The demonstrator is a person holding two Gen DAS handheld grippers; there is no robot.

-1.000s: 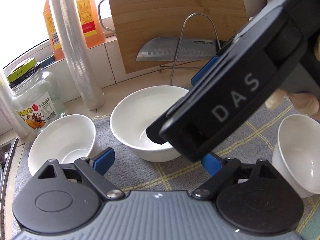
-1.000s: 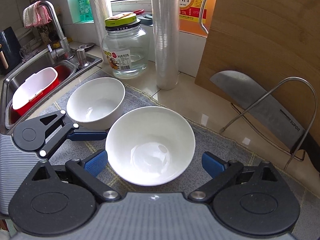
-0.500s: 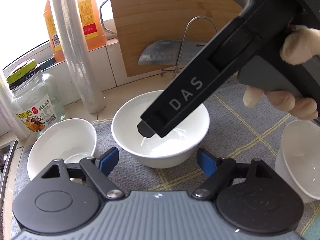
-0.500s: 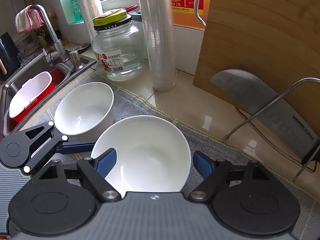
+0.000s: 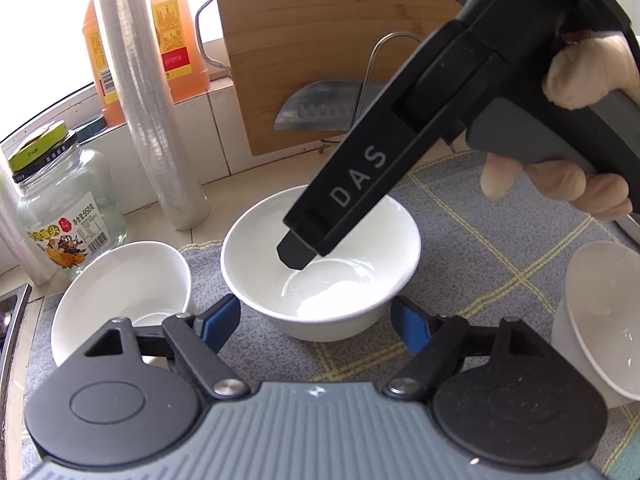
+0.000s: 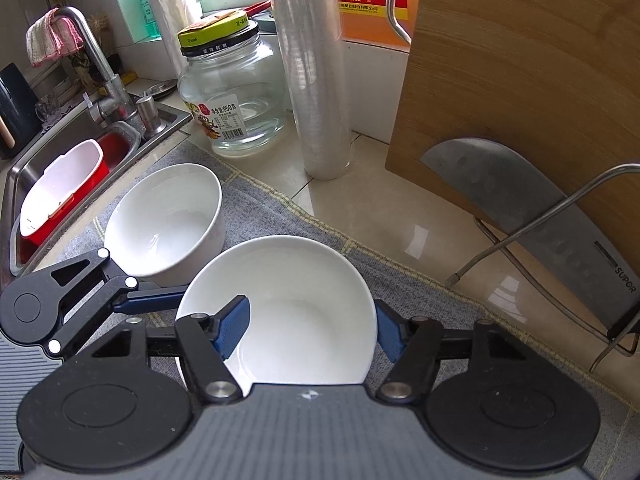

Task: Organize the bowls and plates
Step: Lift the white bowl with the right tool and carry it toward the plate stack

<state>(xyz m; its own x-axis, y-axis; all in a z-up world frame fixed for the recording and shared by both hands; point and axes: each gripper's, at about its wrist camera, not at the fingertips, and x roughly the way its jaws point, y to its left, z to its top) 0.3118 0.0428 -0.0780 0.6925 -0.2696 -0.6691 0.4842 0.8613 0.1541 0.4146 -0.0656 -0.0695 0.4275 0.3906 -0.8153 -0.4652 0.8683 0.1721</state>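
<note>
A wide white bowl (image 5: 320,264) sits on the grey checked mat (image 5: 500,240), also in the right wrist view (image 6: 296,304). A smaller deep white bowl (image 5: 120,292) stands to its left, also in the right wrist view (image 6: 164,220). A third white bowl (image 5: 600,320) stands at the right edge. My right gripper (image 6: 310,330) is open, its left finger inside the wide bowl and its right finger outside the rim; its body (image 5: 360,192) reaches down into the bowl. My left gripper (image 5: 316,324) is open and empty just in front of the wide bowl.
A glass jar (image 6: 232,100), a roll of cling film (image 6: 316,80), an orange bottle (image 5: 168,40), a wooden cutting board (image 6: 520,60) and a cleaver (image 6: 540,208) on a wire stand line the back. A sink (image 6: 60,168) with a red-and-white basin lies at the left.
My right gripper has moved down and forward over the wide bowl, so one finger now sits inside the rim. My left gripper has held nearly still.
</note>
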